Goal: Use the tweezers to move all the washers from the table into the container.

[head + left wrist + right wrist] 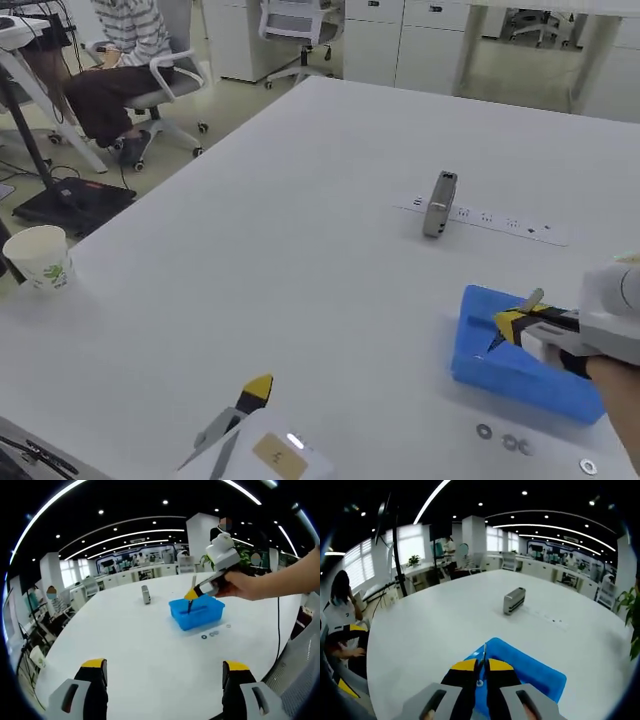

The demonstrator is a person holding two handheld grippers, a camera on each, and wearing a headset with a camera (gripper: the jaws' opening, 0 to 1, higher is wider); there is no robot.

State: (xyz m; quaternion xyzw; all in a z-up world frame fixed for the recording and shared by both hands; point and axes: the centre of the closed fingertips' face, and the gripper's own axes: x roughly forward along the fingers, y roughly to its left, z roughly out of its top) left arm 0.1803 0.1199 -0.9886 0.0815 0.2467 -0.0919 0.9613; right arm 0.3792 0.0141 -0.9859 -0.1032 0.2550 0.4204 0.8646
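Blue, rectangular and plastic, the container (pixel 500 365) is sitting on the white counter (pixel 300 250) under the right claw (pixel 508 326), which a level, outstretched hand (pixel 240 586) is holding, jaws pinching slim metal tweezers (pixel 484 652) slanting down into it. Small metal washers (pixel 511 442) are lying beside the container; whether the tweezer tips are carrying one is too small to tell. The left claw (pixel 162 672) is hanging low, jaws spread wide.
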